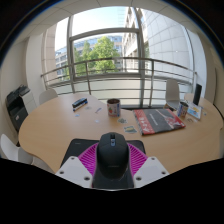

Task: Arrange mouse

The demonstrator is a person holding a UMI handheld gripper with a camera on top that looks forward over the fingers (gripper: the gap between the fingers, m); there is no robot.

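Between the two pink pads, the tongs (111, 160) sit narrowly apart and clamped on a black mouse (111, 149), held above the round wooden counter (60, 122).

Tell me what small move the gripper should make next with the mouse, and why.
Probably carry the black mouse forward and lower it onto the bare part of the round wooden table. The gripper looks shut on it, both pink pads against its sides, and it seems held above the near table edge, short of the mug.
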